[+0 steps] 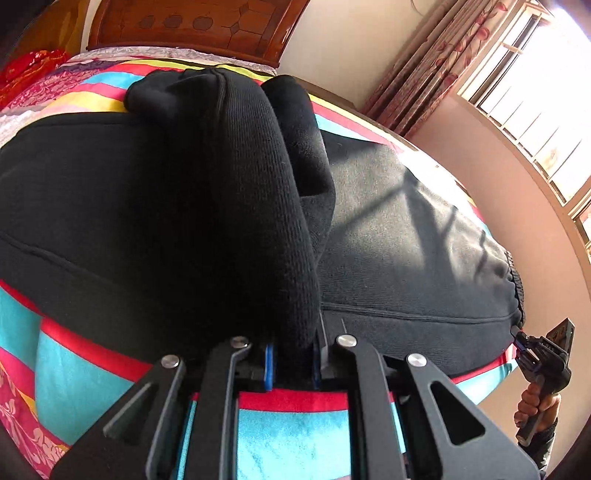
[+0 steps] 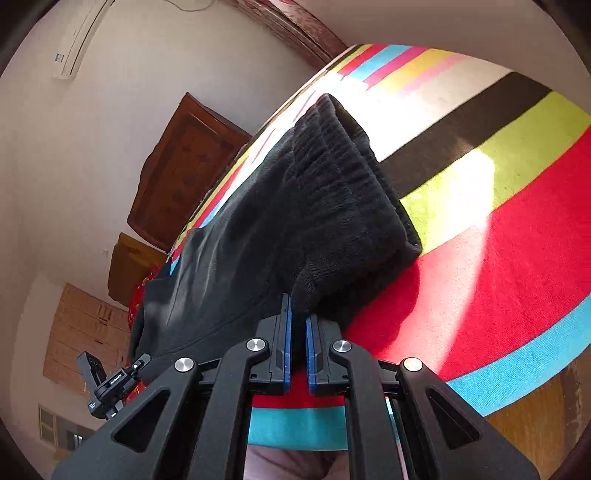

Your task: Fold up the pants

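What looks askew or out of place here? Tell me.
Nothing stands out. The black pants lie on the striped blanket, mid-fold; the left hand-held gripper pinches the cuffs, the right hand-held gripper the waistband. No spill or damage shows.

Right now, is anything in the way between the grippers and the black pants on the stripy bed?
Nothing is: both grippers already pinch the black knit pants, the left gripper at a cuff, the right gripper at the waistband corner.

Home bedroom: striped bed (image 1: 303, 417) w/ wooden headboard (image 1: 192, 26), curtained window (image 1: 517, 85).
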`<state>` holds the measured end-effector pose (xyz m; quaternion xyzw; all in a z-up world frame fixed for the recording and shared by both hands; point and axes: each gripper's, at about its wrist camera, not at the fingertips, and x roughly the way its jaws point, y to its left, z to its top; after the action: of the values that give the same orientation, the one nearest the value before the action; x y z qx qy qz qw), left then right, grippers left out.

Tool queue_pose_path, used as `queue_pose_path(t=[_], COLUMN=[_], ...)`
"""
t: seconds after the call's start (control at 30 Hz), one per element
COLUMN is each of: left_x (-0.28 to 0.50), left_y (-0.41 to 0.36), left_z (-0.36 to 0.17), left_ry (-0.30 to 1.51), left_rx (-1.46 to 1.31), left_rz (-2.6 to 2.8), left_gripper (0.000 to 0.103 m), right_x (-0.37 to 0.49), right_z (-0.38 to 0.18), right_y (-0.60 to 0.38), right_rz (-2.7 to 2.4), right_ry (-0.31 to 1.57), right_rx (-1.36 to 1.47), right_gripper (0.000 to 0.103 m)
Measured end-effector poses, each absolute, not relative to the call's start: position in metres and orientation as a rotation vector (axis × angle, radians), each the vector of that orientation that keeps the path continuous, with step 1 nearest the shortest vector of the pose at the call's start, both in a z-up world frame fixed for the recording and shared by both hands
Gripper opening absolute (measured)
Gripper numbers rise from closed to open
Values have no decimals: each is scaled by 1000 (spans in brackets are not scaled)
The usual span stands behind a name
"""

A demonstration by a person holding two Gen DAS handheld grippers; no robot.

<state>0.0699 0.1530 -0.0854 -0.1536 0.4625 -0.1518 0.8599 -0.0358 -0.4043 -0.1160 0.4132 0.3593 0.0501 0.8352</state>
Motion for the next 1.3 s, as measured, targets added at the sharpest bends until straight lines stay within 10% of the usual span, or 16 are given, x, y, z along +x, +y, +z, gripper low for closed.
queue_pose_path(t=[0.3,0.37,0.43,0.5,0.57,0.7,0.77,0.8,0.93,1.3], left_x=[56,56,53,51,53,51,51,50,33,35], left_y=[160,164,162,155,148,137,133,134,131,135], left_z=[-92,-88,-80,-76,-81,-91,-92,-92,-74,-102], left_ry=[973,969,930,920,947,942,954,957,901,949], left_rx=[-366,-429,-440,-446,-485,-496,-480,-491,-413,-412], left_rz=[-338,-366,-400,-430,-457,-442,-441,-450,-449,-425], left_gripper=[16,32,71,76,76,67,15,8,8,20], right_x=[-38,-38,-39,-38,-36,-27,-24,-23,-21,-30], right_z=[-111,-122,-117,-113,-110,-117,-117,-115,-113,-124], right_y=[-404,-404,-399,-392,-382,-346,-323,-313,-298,-310], right_rz=[105,98,100,118,168,270,313,318,317,321], right_ry=[749,749,731,756,762,813,828,829,853,859], right_rx=[863,886,886,875,886,894,856,817,779,771], right_gripper=[8,10,17,28,47,47,46,44,10,6])
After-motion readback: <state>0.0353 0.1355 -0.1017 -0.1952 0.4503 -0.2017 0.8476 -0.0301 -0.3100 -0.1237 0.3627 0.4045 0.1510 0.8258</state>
